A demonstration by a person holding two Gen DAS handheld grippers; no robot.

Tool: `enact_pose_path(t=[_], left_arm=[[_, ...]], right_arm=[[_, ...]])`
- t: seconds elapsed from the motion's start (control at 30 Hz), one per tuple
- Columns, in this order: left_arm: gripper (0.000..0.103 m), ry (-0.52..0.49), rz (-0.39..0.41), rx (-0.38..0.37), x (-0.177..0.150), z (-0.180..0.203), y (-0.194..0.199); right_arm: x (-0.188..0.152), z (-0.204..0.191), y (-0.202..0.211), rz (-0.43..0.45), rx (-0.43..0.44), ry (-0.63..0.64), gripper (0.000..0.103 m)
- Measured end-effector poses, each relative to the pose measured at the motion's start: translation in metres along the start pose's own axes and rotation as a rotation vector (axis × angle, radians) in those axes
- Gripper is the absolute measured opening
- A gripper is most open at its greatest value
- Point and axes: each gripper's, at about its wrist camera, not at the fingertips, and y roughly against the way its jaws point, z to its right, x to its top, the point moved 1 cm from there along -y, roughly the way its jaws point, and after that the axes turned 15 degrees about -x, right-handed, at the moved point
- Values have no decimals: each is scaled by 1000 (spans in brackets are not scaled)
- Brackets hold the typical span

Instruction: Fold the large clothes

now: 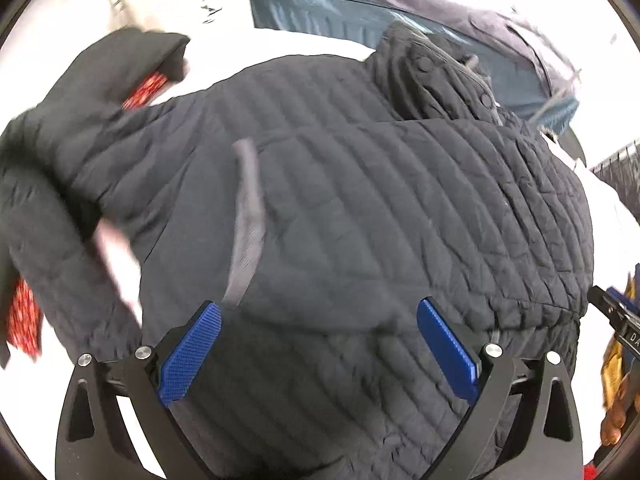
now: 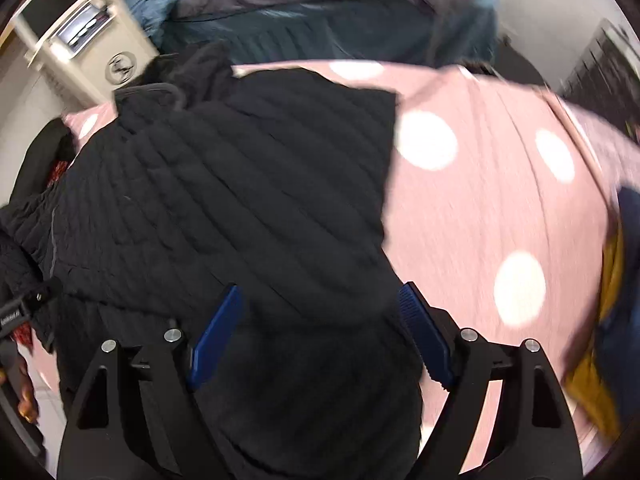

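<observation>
A black quilted puffer jacket (image 1: 340,208) lies spread on a pink bedsheet with white dots (image 2: 488,200); in the left wrist view the sheet looks washed out to white. Its hood (image 1: 120,64), with red patterned lining, lies at the upper left, and one sleeve (image 1: 52,248) hangs down the left side. My left gripper (image 1: 318,306) hovers open above the jacket's lower body, with nothing between its blue pads (image 1: 192,352). My right gripper (image 2: 320,288) is open over the jacket (image 2: 224,208) near its right edge, gripping nothing.
Blue and grey bedding (image 2: 320,12) is piled behind the jacket. A yellow and navy garment (image 2: 612,320) lies at the sheet's right edge. A white cabinet (image 2: 100,40) stands at the back left. A person's hand (image 1: 612,420) shows at the right rim.
</observation>
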Motion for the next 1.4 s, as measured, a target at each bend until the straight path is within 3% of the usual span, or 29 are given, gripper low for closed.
enact_pose_path(t=[0.1, 0.13, 0.17, 0.23, 0.33, 0.43, 0.53, 0.7, 0.9, 1.03, 1.2, 1.4], left_arm=[[97, -29, -48, 11, 3, 13, -21], [97, -33, -63, 4, 4, 13, -27], [97, -39, -79, 0, 5, 16, -33], [97, -60, -98, -4, 8, 22, -45], [97, -95, -146, -16, 12, 34, -66], [98, -125, -175, 30, 13, 38, -89], [98, -78, -184, 4, 19, 32, -103], [99, -99, -157, -22, 17, 26, -107], [98, -109, -104, -23, -4, 28, -98], [97, -97, -92, -25, -15, 25, -81], [97, 29, 32, -80, -54, -2, -24], [97, 276, 127, 15, -119, -83, 31]], right_arm=[[4, -66, 5, 54, -21, 165, 80], [9, -93, -8, 42, -18, 239, 80], [7, -96, -17, 24, -29, 270, 80], [5, -88, -39, -28, -57, 235, 80], [-1, -50, -66, -140, -1, 100, 83], [-6, -44, -69, -126, -21, 157, 85], [-6, -43, -72, -140, -45, 160, 88], [-10, -44, -77, -110, -102, 152, 97], [-21, -48, -68, -80, -126, 128, 97], [-26, -56, -51, -120, -159, 110, 97], [-68, -37, 7, -30, -153, 86, 97], [-128, -45, 34, -56, -104, 179, 97]])
